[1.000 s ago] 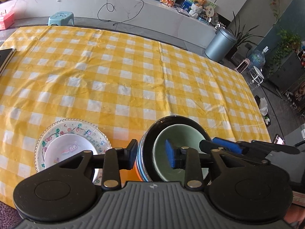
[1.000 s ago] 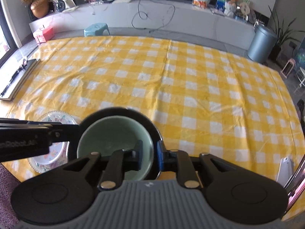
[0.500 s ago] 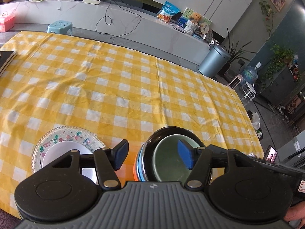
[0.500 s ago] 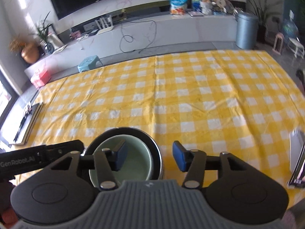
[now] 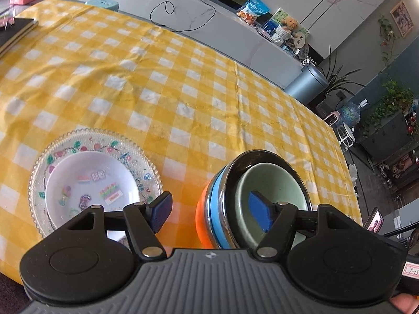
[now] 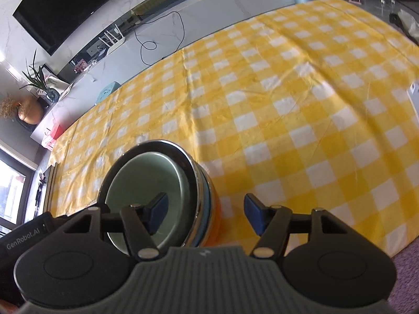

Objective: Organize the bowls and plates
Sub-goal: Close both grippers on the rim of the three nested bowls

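Observation:
A stack of nested bowls stands near the table's front edge: a pale green bowl [image 5: 272,183] sits inside a dark metal-rimmed bowl [image 5: 235,164], over a blue one and an orange one [image 5: 203,219]. The stack also shows in the right wrist view [image 6: 154,183]. To its left a small white plate with stickers [image 5: 91,185] lies on a clear floral plate [image 5: 86,141]. My left gripper [image 5: 210,213] is open and empty, its jaws wide on either side of the stack's left rim. My right gripper [image 6: 205,213] is open and empty over the stack's right rim.
The table carries a yellow checked cloth [image 5: 183,83]. A dark book [image 5: 15,31] lies at its far left edge. A white object [image 6: 415,96] lies at the right edge. Behind stand a grey counter [image 5: 209,26] and a bin [image 5: 306,83].
Both grippers opened and let go of the bowl stack's rim, then drew back and tilted. The stack stays on the table.

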{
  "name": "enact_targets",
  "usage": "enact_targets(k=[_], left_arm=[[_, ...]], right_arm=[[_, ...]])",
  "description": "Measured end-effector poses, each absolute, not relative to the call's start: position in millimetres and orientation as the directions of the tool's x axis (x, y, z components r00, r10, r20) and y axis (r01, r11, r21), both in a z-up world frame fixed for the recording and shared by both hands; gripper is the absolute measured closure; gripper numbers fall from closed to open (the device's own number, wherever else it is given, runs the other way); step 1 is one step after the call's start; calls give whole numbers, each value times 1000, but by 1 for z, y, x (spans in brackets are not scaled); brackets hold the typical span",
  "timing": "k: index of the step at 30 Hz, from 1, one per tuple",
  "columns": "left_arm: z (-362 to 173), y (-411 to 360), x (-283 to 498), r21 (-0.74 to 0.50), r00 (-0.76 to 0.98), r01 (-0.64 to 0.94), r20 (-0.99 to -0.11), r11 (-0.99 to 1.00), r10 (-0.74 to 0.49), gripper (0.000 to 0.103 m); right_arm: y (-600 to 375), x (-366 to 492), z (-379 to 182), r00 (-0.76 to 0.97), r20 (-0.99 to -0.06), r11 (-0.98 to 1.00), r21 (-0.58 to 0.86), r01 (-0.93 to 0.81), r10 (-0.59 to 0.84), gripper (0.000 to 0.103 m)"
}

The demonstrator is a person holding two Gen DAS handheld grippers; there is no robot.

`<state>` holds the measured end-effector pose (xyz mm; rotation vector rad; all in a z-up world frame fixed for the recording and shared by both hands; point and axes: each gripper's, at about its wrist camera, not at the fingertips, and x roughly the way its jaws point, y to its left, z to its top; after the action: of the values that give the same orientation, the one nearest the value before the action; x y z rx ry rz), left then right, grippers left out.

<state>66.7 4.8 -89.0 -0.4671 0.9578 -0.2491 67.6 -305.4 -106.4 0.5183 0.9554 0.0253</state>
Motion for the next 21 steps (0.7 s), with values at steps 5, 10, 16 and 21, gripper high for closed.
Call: enact_targets(k=[5, 10, 16, 21], left_arm=[[-90, 2, 68, -510, 585, 11, -695, 860, -419, 24], [-98, -4, 75, -510, 564, 8, -708, 860, -424, 24], [-107, -10, 81, -513, 530, 14, -724, 858, -442, 25], [-112, -13, 85, -510, 507, 15, -738, 860, -446, 28]], right_arm=[[-306, 71, -117, 574, -766, 861, 471, 193, 290, 40], [-311, 78, -125, 571, -750, 829, 522, 202, 333, 40], [-314, 85, -134, 553, -755, 814, 539, 216, 353, 41], [-314, 89, -141, 533, -767, 816, 534, 222, 357, 43]])
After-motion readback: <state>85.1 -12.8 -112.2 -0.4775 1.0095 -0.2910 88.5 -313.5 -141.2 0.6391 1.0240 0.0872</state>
